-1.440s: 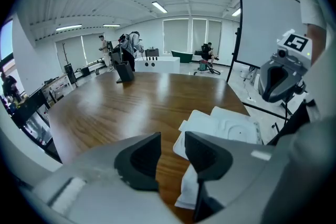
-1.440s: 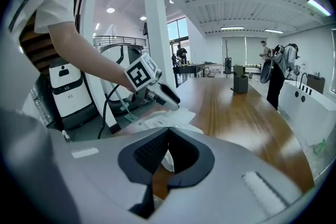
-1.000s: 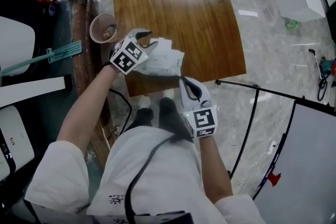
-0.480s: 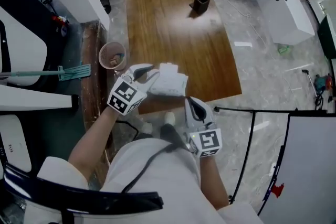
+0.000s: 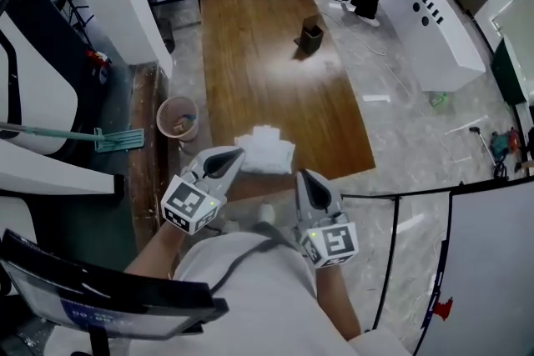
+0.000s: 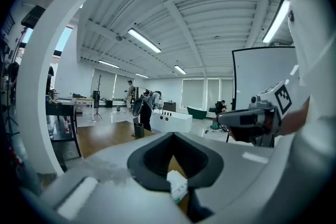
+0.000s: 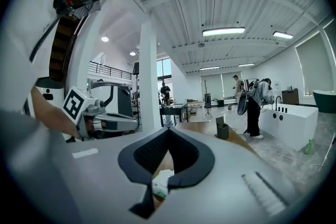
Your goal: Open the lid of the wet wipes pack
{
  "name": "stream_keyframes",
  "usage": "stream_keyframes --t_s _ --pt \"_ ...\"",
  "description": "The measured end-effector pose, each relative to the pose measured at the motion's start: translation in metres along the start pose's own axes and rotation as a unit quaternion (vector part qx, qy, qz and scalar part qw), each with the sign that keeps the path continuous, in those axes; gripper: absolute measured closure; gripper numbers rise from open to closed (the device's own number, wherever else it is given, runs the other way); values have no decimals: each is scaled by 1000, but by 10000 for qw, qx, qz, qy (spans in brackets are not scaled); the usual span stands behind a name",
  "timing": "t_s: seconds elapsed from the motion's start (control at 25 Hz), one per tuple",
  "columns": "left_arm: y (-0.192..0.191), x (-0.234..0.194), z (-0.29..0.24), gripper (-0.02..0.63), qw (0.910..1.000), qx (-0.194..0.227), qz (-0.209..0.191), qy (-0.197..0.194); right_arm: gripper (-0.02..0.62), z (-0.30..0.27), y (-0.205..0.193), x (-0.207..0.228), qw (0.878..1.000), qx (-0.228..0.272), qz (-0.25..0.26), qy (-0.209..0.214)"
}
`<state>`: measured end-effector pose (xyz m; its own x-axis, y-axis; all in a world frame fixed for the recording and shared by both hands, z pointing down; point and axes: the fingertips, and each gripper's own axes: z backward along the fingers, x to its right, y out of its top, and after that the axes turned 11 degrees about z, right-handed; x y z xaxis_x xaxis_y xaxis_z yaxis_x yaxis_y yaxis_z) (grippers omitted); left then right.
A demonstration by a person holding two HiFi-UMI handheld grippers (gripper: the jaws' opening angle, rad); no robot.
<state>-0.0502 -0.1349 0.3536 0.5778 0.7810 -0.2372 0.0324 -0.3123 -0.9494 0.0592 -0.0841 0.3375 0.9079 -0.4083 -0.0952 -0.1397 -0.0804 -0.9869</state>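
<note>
Nearest the person, the left gripper (image 5: 236,156) and right gripper (image 5: 304,178) hang at the desk's (image 5: 267,62) near edge, each with jaws together and empty. The wet wipes pack (image 5: 265,151) lies on the desk, at one o'clock from the left jaws and eleven from the right. A black holder (image 5: 309,37) stands far off at twelve.
</note>
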Motion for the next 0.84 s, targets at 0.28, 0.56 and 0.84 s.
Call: stream_keyframes --t_s 0.28,0.56,0.84 --pt "-1 5 13 601 10000 56 36 31 588 4 3 -6 10000 -4 88 14" --pt "-1 5 14 601 10000 60 14 53 588 0 0 -11 9998 -82 114 110" --pt "0 1 12 601 9999 63 34 145 588 -5 -3 -1 9997 -117 142 144"
